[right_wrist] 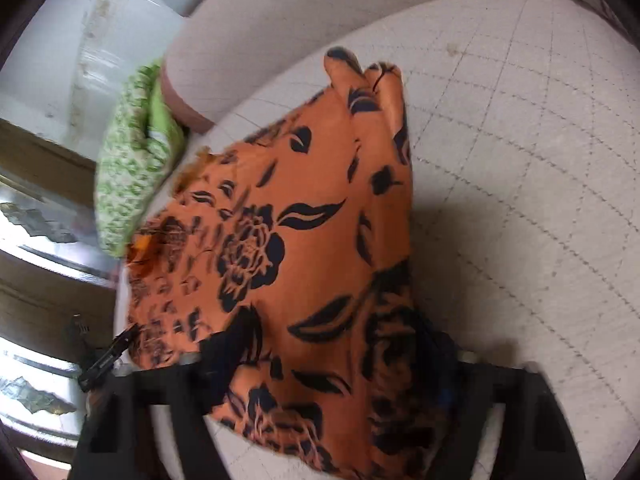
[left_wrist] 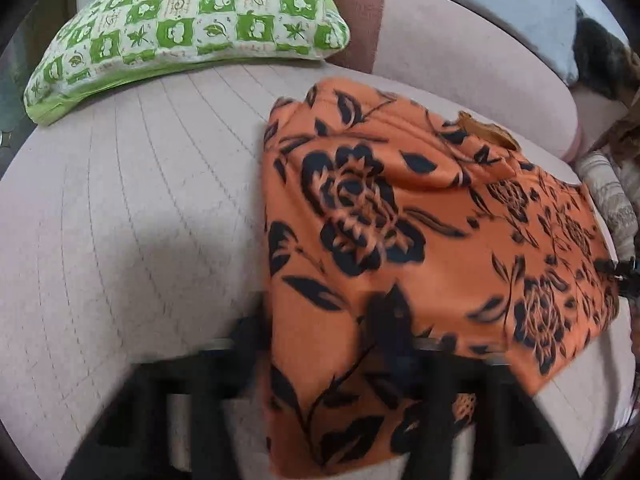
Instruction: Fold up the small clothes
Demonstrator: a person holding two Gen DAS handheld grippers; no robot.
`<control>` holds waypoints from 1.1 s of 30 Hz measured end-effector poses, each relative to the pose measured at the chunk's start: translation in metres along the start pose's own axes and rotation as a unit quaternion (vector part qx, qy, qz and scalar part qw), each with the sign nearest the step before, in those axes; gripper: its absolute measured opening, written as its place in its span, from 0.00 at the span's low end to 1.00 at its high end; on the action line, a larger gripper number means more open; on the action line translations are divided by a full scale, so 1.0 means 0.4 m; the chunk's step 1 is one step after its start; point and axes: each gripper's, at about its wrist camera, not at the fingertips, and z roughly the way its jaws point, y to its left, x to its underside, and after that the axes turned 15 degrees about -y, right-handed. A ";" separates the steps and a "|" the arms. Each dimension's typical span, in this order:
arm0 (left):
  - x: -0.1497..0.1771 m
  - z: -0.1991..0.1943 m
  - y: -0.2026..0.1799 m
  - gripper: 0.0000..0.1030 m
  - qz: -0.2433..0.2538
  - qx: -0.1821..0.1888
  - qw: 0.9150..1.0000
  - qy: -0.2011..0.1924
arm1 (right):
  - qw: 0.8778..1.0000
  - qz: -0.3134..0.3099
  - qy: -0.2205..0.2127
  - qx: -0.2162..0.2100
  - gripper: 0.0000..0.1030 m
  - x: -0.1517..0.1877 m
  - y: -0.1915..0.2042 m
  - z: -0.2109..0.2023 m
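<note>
An orange garment with black flower print (left_wrist: 400,216) lies partly folded on a pale quilted sofa seat (left_wrist: 120,208). In the left wrist view my left gripper (left_wrist: 320,344) is shut on its near edge, the cloth draped over the fingers. In the right wrist view the same garment (right_wrist: 304,240) hangs between my right gripper's fingers (right_wrist: 224,352); my right gripper (right_wrist: 332,360) is shut on it. The right gripper's tip also shows at the garment's far right corner in the left wrist view (left_wrist: 618,276). The fingertips are blurred and mostly hidden by cloth.
A green and white checked pillow (left_wrist: 180,28) lies at the back left of the seat; it also shows in the right wrist view (right_wrist: 132,168). The sofa backrest (left_wrist: 460,60) runs behind. A patterned cushion (left_wrist: 612,196) sits at the right edge.
</note>
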 end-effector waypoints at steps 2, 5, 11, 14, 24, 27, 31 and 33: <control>-0.028 -0.012 -0.006 0.17 -0.032 -0.003 0.999 0.007 | 1.000 0.022 0.006 -0.015 0.22 -0.010 0.013 -0.007; -0.063 -0.097 -0.041 0.16 -0.008 0.002 1.000 -0.029 | 0.999 0.008 -0.016 -0.040 0.21 -0.028 0.081 -0.087; 0.012 -0.347 -0.071 0.17 -0.024 0.032 0.997 -0.069 | 0.997 -0.019 -0.032 -0.060 0.21 0.025 0.148 -0.275; 0.146 -0.356 -0.041 0.21 -0.059 0.021 0.997 -0.033 | 0.999 -0.001 -0.001 -0.053 0.27 0.152 0.088 -0.316; 0.135 -0.314 -0.053 0.58 0.034 -0.017 0.997 -0.073 | 0.996 -0.019 -0.089 -0.013 0.77 0.191 0.014 -0.367; 0.101 -0.237 -0.101 0.58 0.088 -0.007 0.994 -0.067 | 0.993 -0.066 -0.092 0.018 0.77 0.141 0.047 -0.311; 0.102 -0.138 -0.152 0.58 0.155 -0.005 0.987 -0.051 | 0.992 -0.094 -0.073 0.049 0.77 0.117 0.030 -0.227; 0.107 -0.147 -0.163 0.58 0.174 -0.003 0.983 -0.061 | 0.990 -0.110 -0.062 0.056 0.68 0.121 0.045 -0.196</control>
